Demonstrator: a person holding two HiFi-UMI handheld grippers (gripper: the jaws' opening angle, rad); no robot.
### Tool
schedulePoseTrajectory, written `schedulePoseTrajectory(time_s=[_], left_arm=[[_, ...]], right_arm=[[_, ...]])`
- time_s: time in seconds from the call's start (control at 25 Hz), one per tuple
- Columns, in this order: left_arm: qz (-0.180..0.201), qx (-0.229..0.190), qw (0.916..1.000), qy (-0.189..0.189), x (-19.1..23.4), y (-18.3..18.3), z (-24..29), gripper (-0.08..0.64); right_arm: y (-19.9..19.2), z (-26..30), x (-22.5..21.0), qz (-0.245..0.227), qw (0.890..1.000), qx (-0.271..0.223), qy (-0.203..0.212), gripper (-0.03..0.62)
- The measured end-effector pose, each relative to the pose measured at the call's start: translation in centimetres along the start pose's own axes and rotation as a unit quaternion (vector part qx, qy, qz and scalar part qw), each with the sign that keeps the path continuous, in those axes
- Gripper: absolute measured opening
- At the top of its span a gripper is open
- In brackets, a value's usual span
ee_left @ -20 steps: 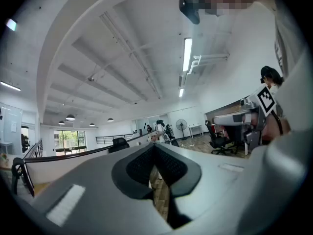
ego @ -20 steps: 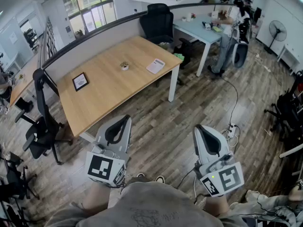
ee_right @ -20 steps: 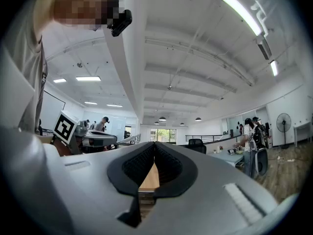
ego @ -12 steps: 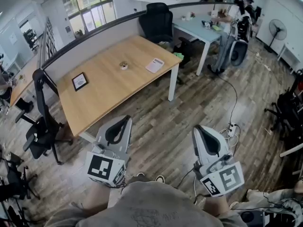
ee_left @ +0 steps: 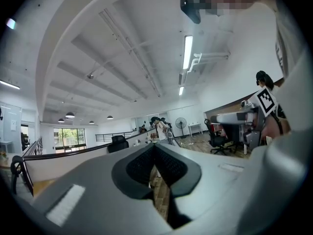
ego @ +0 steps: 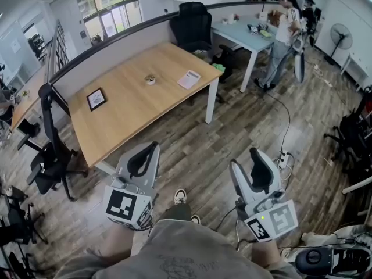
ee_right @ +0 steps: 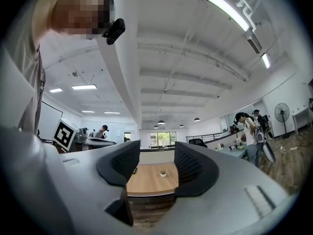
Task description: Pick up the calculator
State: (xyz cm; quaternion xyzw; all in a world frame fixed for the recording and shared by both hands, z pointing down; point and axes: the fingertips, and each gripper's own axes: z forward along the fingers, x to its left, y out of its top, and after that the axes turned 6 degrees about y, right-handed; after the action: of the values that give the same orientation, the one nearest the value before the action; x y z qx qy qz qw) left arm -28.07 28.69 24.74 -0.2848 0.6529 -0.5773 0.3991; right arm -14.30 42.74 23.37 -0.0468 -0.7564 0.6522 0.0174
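Note:
The calculator (ego: 189, 79), white and flat, lies near the right end of the wooden table (ego: 133, 106), far ahead of both grippers. My left gripper (ego: 151, 148) is held over the floor near my body, jaws closed together with nothing in them; in the left gripper view the left gripper (ee_left: 155, 153) shows its pads meeting. My right gripper (ego: 247, 160) hangs over the floor to the right, open and empty. In the right gripper view the right gripper (ee_right: 156, 166) frames the table (ee_right: 151, 179) between its spread jaws; the calculator does not show there.
A small plant pot (ego: 150, 80) and a dark picture frame (ego: 96, 99) also sit on the table. Black office chairs (ego: 195, 28) (ego: 49, 156) stand behind and left of it. A power strip with cables (ego: 284, 158) lies on the floor at right. A person (ego: 285, 34) stands at the far desk.
The right gripper's jaws have spread from together to apart. A foot has stepped forward between the grippers. The left gripper has kept its place.

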Motion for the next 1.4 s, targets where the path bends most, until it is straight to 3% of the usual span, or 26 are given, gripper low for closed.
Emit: schedulePoseTrajectory(time_s=[0.4,0.68,1.4], left_arm=[[-0.006,0.001,0.9999,-0.009,1.2,-1.3,4.9,0.002],[-0.013,0.011,0.9998,-0.012,4.0,-2.4,11.5,0.002],[-0.018,0.037,0.9988,-0.026,16.9,-5.1,30.9,0.002]], right_arm=[[-1.9,3.7,-3.6,0.003,1.0,0.028,-0.002,0.204],[-3.2,9.2,-8.3,0.01,0.999,0.043,-0.003,0.204],[-5.7,29.6,-20.0,0.023,0.997,0.078,-0.017,0.204]])
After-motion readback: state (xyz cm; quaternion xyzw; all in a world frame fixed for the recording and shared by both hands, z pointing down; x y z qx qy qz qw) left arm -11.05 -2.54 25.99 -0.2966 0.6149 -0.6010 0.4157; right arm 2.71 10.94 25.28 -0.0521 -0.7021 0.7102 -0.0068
